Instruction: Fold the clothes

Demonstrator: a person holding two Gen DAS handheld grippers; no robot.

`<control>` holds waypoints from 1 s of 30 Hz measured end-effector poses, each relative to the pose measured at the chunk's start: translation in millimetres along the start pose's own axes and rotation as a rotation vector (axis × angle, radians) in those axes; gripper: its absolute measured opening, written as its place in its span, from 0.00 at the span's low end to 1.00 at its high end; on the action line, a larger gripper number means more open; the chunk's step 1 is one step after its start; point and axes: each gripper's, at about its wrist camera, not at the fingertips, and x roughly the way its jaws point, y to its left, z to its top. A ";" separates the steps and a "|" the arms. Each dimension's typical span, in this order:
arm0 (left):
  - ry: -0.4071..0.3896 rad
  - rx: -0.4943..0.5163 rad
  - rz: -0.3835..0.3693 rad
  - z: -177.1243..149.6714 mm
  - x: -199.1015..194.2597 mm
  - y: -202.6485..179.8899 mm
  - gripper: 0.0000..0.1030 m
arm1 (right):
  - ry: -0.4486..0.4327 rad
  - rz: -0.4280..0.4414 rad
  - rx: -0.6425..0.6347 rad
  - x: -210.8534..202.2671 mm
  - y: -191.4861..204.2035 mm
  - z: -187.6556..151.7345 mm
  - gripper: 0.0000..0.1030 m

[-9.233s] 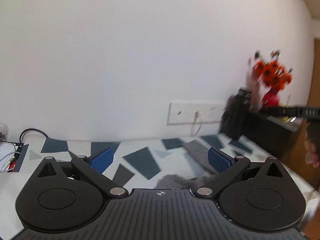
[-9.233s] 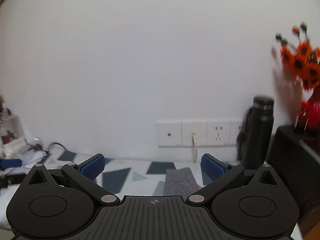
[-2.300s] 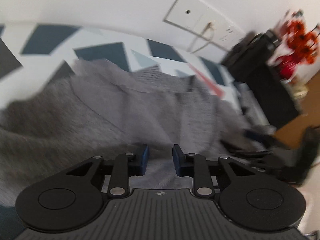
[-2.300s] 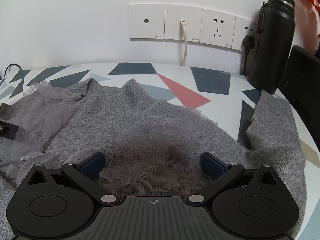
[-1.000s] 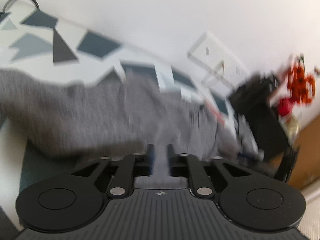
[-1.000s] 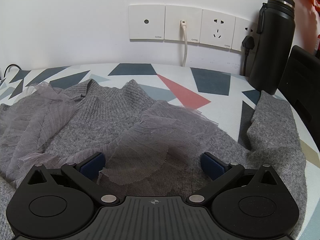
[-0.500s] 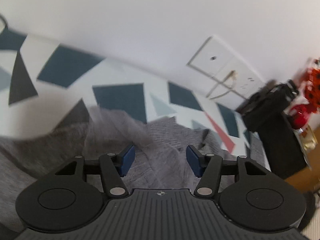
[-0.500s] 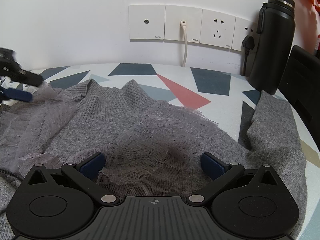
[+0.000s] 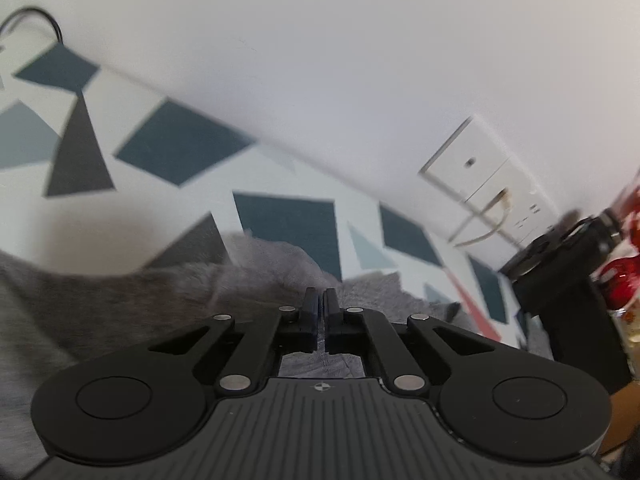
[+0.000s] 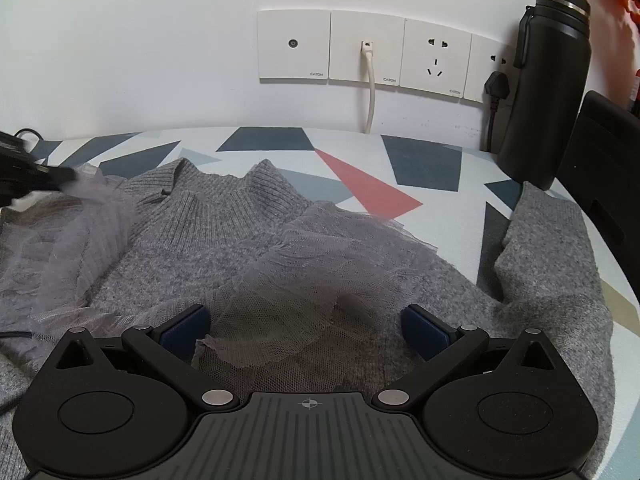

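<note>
A table (image 10: pixel 432 168) covered in a white cloth printed with dark blue, grey and red shapes is seen against a white wall. A grey knitted sweater (image 10: pixel 224 248) is spread on it, and a black flask (image 10: pixel 548 80) is stood at its back right.

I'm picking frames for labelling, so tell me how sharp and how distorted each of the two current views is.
Left wrist view: motion-blurred, the tablecloth shapes and sweater smeared, horizon tilted, only the left gripper crisp. Right wrist view: sharp, the knit ribs of the sweater and the wall sockets clear; fisheye bends the table edge, and the left gripper at the left border is blurred.
</note>
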 end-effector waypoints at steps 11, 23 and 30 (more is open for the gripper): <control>-0.047 -0.052 -0.002 14.0 -59.2 32.8 0.14 | 0.000 0.000 0.000 1.0 0.1 0.7 0.99; 0.175 0.447 -0.091 -57.6 -16.9 -90.2 0.61 | -0.001 0.000 0.001 0.7 0.3 0.4 0.99; 0.163 0.419 -0.078 -76.2 -23.7 -74.9 0.02 | 0.000 0.000 0.001 0.4 0.9 0.6 0.99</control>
